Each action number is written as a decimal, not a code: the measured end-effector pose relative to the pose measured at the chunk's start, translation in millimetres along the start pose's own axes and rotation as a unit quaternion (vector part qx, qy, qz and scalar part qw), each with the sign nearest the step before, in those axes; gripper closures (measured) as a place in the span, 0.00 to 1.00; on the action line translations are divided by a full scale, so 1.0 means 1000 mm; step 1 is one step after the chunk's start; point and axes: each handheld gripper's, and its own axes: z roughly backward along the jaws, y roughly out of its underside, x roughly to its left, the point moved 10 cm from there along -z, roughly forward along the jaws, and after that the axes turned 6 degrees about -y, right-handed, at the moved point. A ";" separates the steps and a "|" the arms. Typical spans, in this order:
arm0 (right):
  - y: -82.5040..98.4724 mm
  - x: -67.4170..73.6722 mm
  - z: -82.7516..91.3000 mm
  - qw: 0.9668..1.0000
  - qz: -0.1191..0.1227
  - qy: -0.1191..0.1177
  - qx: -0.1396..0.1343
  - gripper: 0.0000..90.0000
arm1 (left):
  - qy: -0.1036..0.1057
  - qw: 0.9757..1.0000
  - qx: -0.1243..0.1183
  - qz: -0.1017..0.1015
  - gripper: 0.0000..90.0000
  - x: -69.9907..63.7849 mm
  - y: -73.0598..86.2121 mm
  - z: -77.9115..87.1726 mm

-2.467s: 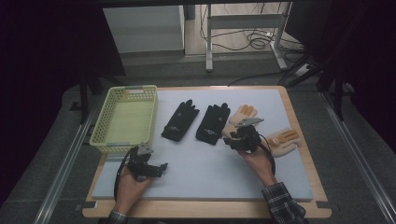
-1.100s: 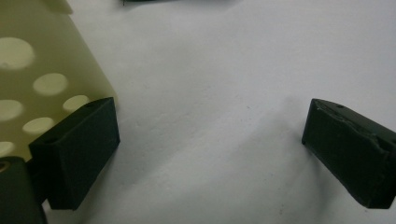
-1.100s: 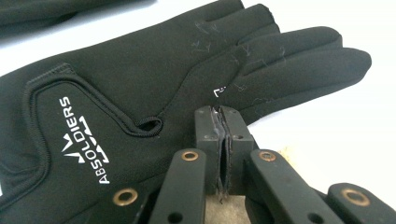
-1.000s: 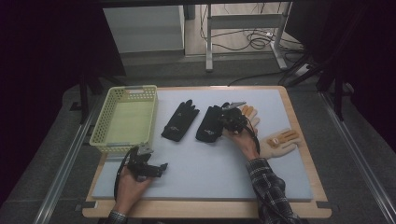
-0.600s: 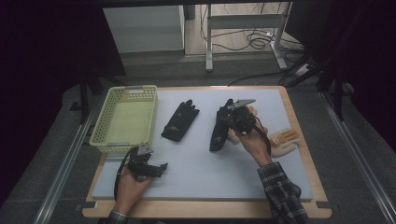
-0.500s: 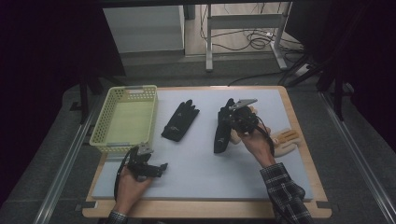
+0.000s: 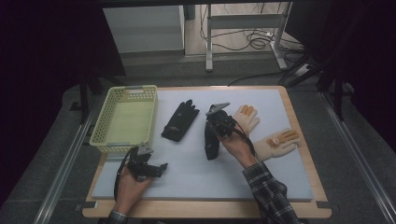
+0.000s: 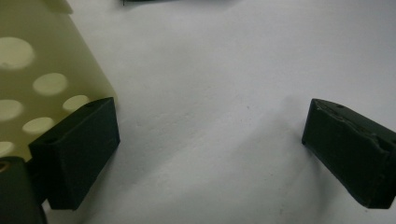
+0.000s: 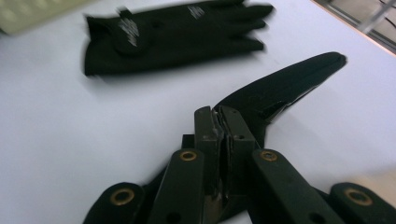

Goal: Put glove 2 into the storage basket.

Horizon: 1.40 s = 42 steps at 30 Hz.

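Now we are pinching a black glove (image 7: 212, 142) in the right gripper (image 9: 219, 122), its jaws clenched; the left gripper (image 8: 210, 149) is gaping beside the basket (image 7: 108, 112).

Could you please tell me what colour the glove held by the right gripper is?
Black; the glove shows best in the right gripper view.

The black glove (image 7: 212, 142) is pinched at one edge between the closed jaws of the right gripper (image 7: 215, 127) and hangs from them, its lower end near or on the white surface (image 7: 196, 172) (contact cannot be confirmed). In the right gripper view, the glove (image 9: 280, 88) extends beyond the jaws as a flat, tapering black flap, tilted upward above the surface.
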 end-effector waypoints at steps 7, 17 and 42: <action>-0.026 0.028 -0.014 0.999 0.028 -0.031 -0.025 0.73 | 0.000 1.000 0.000 0.000 0.04 0.000 0.000 0.000; -0.009 0.008 -0.021 0.999 -0.009 -0.037 -0.026 0.62 | 0.000 1.000 0.000 0.000 0.04 0.000 0.000 0.000; 0.021 0.021 -0.033 0.998 -0.028 -0.054 -0.020 0.90 | 0.000 1.000 0.000 0.001 0.04 0.000 0.000 0.000</action>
